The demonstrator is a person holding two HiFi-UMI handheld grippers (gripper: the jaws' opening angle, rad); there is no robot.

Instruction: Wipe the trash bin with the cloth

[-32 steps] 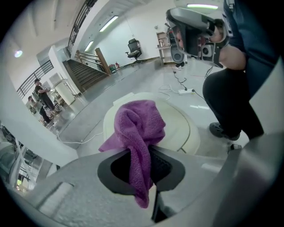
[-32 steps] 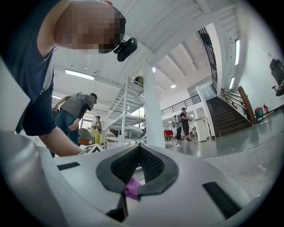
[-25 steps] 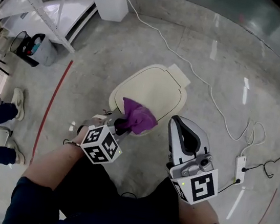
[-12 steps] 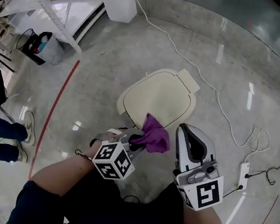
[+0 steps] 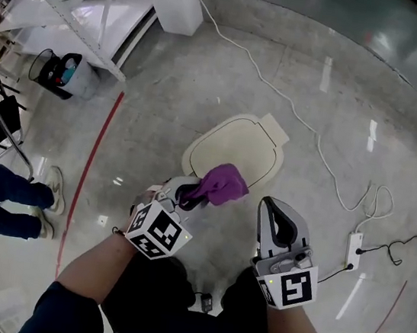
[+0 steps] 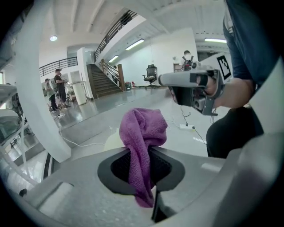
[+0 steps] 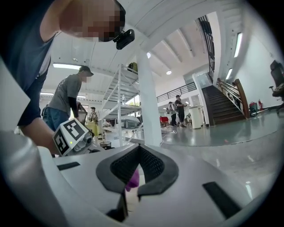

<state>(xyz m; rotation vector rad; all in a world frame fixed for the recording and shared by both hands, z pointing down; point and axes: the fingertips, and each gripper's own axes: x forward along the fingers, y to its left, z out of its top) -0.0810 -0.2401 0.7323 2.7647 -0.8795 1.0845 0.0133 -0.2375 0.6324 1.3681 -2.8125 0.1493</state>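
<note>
**Getting the cloth flat onto the lid**

My left tongs are clamped on the purple cloth. In the left gripper view the fabric is pinched between the pads, with a bunched lump ahead of the tips and a short tail hanging behind. My right tongs are closed and hold nothing. The sliver of purple in their slit is, I judge, the cloth farther off, not something they grip.

The trash bin, with its cream flip lid, stands on the floor just ahead of and below the left tongs. From above, the cloth overlaps the lid's near edge, but I cannot tell whether it touches. The left gripper view looks out level across the hall, so I take it the wad is hovering.

To wipe well, I should tip the left tongs downward so the lump leads and the hard tips stay off the plastic. Then I should press lightly and draw long, overlapping strokes from the near edge to the far hinge side. The bin looks light, and a hard push could make it slide on the polished floor. My right tongs, just beside and to the right, could brace its rim. The grip looks deep enough to hold the cloth.
</note>
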